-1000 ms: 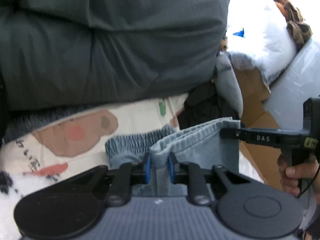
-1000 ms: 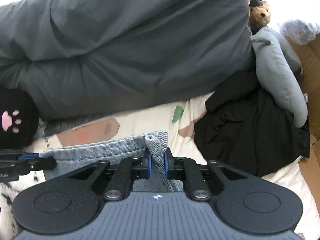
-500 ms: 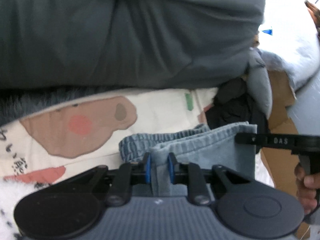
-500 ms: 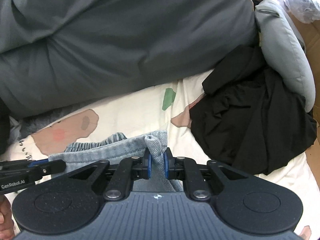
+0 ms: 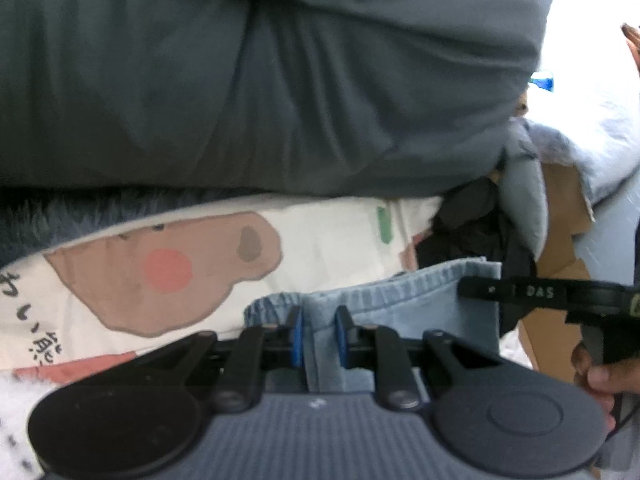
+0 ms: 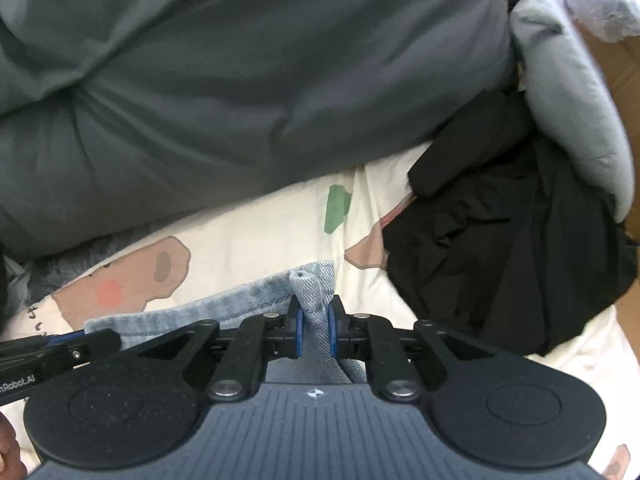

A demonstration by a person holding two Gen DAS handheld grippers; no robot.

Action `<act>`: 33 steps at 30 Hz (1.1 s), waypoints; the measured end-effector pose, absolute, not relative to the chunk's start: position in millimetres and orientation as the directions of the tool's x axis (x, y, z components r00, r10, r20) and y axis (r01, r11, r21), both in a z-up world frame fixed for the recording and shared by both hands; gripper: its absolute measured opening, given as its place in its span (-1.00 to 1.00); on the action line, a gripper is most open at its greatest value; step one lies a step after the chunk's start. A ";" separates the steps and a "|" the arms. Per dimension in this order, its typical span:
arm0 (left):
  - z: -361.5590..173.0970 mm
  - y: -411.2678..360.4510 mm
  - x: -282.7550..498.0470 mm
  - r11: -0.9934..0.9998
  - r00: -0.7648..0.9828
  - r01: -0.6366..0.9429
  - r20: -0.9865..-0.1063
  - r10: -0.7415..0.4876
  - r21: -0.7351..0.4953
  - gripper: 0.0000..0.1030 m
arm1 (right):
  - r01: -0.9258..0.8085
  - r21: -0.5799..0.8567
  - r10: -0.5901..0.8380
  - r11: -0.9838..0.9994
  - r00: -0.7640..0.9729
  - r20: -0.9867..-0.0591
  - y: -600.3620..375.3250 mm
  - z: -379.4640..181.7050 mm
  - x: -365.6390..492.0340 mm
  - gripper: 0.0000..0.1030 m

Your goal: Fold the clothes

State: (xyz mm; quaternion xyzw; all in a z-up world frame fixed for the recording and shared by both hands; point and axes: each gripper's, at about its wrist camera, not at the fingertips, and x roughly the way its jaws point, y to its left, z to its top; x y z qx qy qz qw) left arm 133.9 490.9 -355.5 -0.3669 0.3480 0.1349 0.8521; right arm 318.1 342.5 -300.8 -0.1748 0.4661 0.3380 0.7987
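Note:
A light blue denim garment (image 5: 404, 300) with an elastic waistband hangs low over the cream printed bedsheet (image 5: 328, 236). My left gripper (image 5: 319, 328) is shut on a fold of its edge. My right gripper (image 6: 314, 324) is shut on the bunched denim garment (image 6: 224, 300) at its other corner. The right gripper's fingers (image 5: 496, 291) enter the left wrist view from the right, touching the cloth's right edge, with a hand (image 5: 600, 376) below them. The left gripper's fingers (image 6: 64, 350) show at the left of the right wrist view.
A big dark grey duvet (image 6: 248, 80) fills the far side of the bed. A crumpled black garment (image 6: 500, 240) lies right of the denim, with a pale grey pillow (image 6: 576, 112) behind it. Cardboard (image 5: 560, 216) stands at the right.
Both grippers have come down and forward with the denim held between them; the bedsheet looks closer and the duvet fills more of each view. Both grips are unchanged.

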 end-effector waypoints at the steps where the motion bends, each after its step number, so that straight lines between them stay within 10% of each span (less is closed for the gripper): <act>1: -362.0 493.4 135.5 0.686 0.717 -0.492 -0.697 -0.030 -0.536 -0.66 | -0.700 0.045 0.372 0.712 0.322 -0.871 344.0 -308.3 323.2 -0.79; 25: -359.9 492.1 138.2 0.699 0.727 -0.488 -0.687 -0.007 -0.523 -0.66 | -0.680 0.057 0.368 0.731 0.323 -0.872 340.1 -325.4 336.3 -0.82; 33: -370.4 496.7 142.2 0.726 0.688 -0.505 -0.726 0.011 -0.467 -0.30 | -0.652 0.042 0.377 0.757 0.384 -0.843 309.5 -322.0 339.9 -0.43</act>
